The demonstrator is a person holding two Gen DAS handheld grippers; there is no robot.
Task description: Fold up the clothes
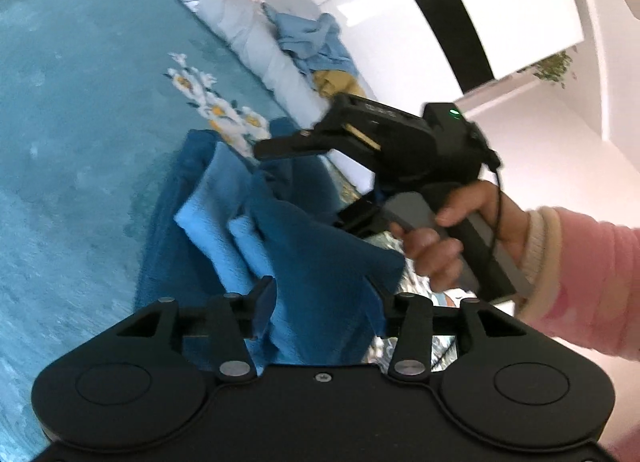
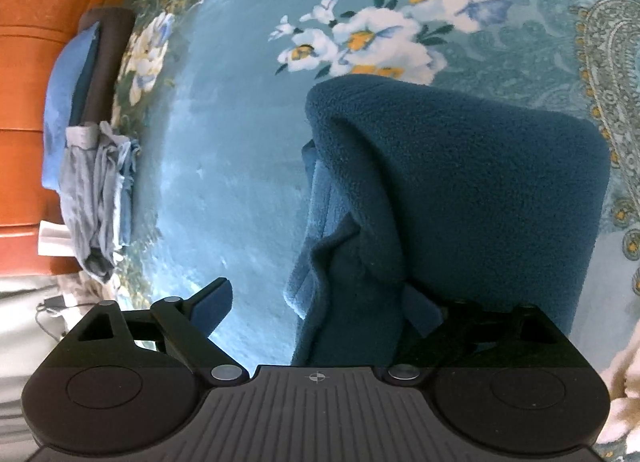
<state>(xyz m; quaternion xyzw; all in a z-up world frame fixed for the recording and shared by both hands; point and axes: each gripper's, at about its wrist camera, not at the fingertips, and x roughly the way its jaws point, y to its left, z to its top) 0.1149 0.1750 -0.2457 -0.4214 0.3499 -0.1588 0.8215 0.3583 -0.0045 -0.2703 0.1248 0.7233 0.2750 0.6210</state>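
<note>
the left gripper (image 1: 320, 302) has its jaws parted around a fold of the dark blue fleece garment (image 1: 304, 246), pads off it; the right gripper (image 2: 316, 302) is spread wide, released. the garment lies on the teal floral blanket (image 2: 224, 141), long axis running away from both cameras.

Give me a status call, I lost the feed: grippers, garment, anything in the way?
Left gripper open, blue fleece between its fingers. Right gripper open wide, fleece draped over one finger. Fleece bunched on the teal blanket. Clothes pile well aside.
</note>
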